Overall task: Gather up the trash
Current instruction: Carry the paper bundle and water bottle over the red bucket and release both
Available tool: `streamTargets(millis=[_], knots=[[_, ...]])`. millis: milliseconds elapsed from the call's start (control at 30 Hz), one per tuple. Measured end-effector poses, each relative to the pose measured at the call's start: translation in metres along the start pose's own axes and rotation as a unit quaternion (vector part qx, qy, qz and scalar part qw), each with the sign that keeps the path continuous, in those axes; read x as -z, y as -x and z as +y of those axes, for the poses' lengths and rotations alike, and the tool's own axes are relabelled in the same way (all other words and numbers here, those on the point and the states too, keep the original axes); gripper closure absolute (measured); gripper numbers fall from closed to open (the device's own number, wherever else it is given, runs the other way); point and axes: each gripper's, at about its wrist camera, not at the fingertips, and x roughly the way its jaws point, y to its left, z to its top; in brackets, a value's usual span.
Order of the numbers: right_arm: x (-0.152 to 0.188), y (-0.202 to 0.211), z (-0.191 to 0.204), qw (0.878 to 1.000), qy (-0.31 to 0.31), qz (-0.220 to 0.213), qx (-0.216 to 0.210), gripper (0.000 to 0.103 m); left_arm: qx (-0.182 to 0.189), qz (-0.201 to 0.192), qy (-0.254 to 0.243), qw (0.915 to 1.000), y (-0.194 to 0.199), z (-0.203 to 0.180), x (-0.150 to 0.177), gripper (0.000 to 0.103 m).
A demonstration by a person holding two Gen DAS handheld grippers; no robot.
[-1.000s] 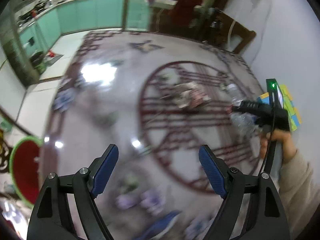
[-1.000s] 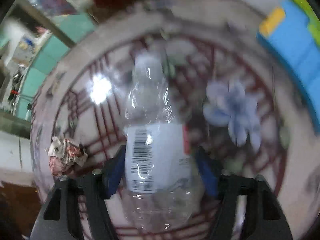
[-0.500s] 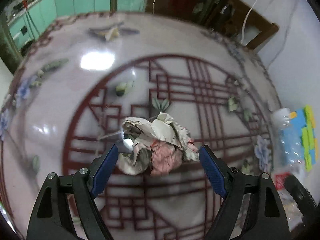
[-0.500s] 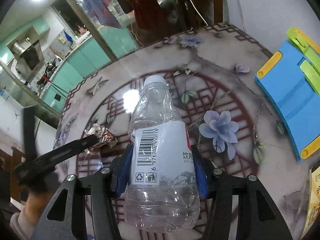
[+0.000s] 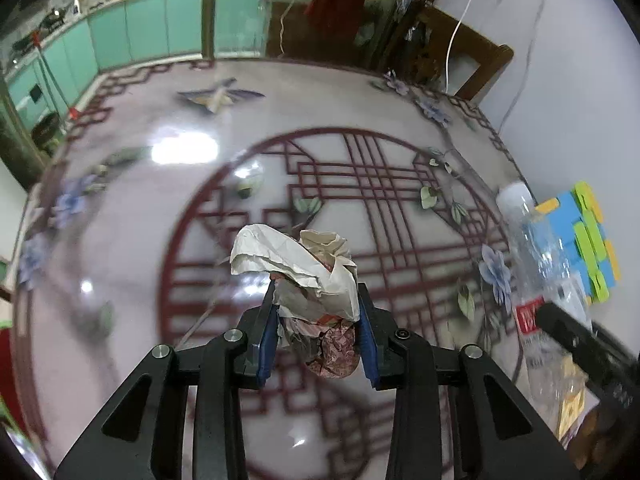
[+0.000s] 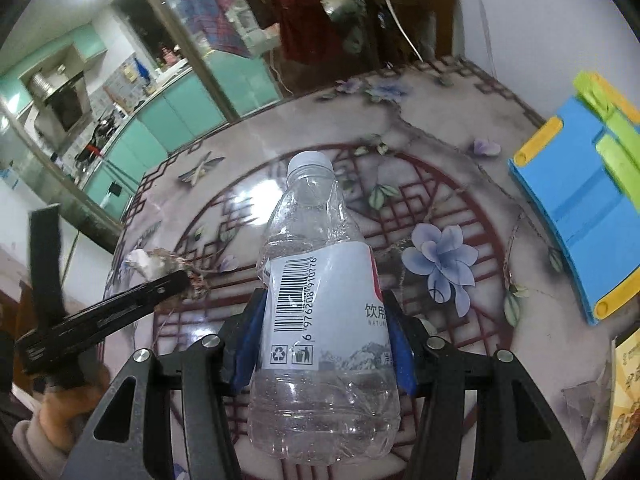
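Observation:
My left gripper point(image 5: 318, 332) is shut on a crumpled wad of white and pink paper point(image 5: 308, 276), held just above the patterned table point(image 5: 160, 208). My right gripper point(image 6: 324, 344) is shut on an empty clear plastic bottle point(image 6: 316, 320) with a white barcode label and white cap, held upright above the table point(image 6: 460, 184). The bottle point(image 5: 544, 264) and the right gripper's black body show at the right edge of the left wrist view. The paper wad point(image 6: 160, 264) and the left gripper show at the left of the right wrist view.
A blue, yellow and green plastic stand point(image 6: 576, 200) lies on the table at the right, near the wall; it also shows in the left wrist view point(image 5: 580, 240). A yellow packet point(image 6: 624, 400) lies at the right front. A wooden chair point(image 5: 460, 60) stands behind the table.
My left gripper came down around the paper wad and closed on it; it was open half a second ago. The right gripper keeps its hold on the bottle and has risen slightly.

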Motion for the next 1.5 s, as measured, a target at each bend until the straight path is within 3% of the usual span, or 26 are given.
streamTargets(millis=[233, 667, 1200, 1500], knots=[[0.022, 0.028, 0.048, 0.999, 0.038, -0.006, -0.016, 0.049, -0.030, -0.020, 0.003, 0.9994, 0.055, 0.025, 0.042, 0.068], [0.069, 0.061, 0.143, 0.994, 0.098, -0.010, -0.042, 0.049, -0.055, -0.043, 0.053, 0.9962, 0.108, 0.096, 0.085, 0.067], [0.109, 0.050, 0.265, 0.985, 0.156, 0.008, -0.071, 0.049, -0.089, -0.047, 0.112, 0.9886, 0.139, 0.211, 0.121, 0.066], [0.128, 0.038, 0.320, 0.981, 0.176, 0.015, -0.080, 0.049, -0.097, -0.045, 0.115, 0.9876, 0.149, 0.254, 0.131, 0.066]])
